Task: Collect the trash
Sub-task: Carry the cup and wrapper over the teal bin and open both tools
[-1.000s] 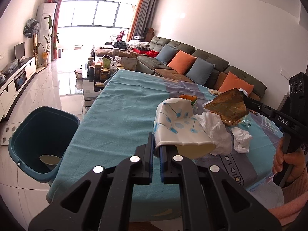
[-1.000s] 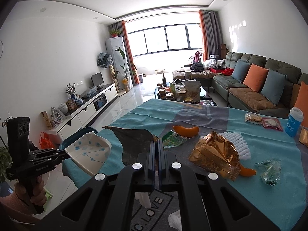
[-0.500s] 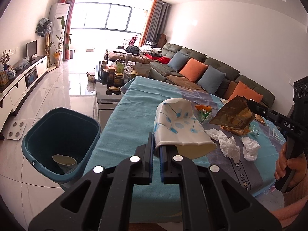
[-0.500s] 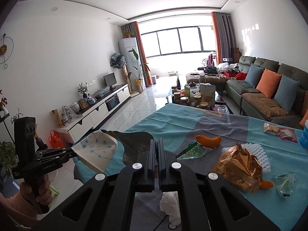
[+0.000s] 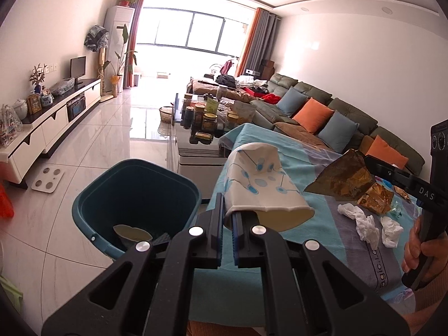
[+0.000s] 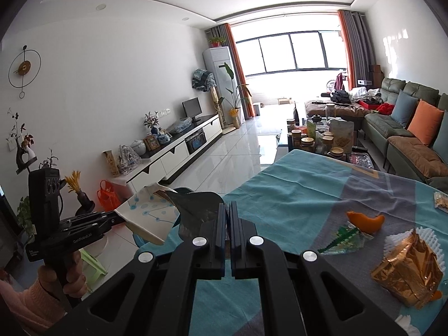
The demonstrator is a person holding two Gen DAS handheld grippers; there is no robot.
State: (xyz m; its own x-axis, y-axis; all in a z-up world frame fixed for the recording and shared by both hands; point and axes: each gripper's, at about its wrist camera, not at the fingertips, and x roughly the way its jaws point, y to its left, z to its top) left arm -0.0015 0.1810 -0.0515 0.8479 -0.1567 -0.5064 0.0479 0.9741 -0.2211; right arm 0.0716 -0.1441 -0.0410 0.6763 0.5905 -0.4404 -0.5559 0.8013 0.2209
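Observation:
My left gripper (image 5: 228,214) is shut on a squashed white paper cup with blue dots (image 5: 260,184), held above the table's left edge. The cup also shows in the right wrist view (image 6: 147,215). My right gripper (image 6: 229,218) is shut on a dark foil wrapper (image 6: 196,210), which also shows in the left wrist view (image 5: 340,177). A teal bin (image 5: 140,196) stands on the floor left of the table, with a paper cup (image 5: 131,233) inside. Crumpled tissues (image 5: 364,224), a gold foil bag (image 6: 406,266), an orange peel (image 6: 364,221) and a green wrapper (image 6: 344,240) lie on the table.
The table has a teal and grey cloth (image 6: 294,190). A coffee table with jars (image 5: 207,117) stands beyond it, and a green sofa (image 5: 322,106) on the right. A white TV cabinet (image 5: 50,123) lines the left wall. A white scale (image 5: 47,179) lies on the tiled floor.
Both grippers have swung left with their loads, toward the table's left edge. The bin now sits closer and more central in the left wrist view.

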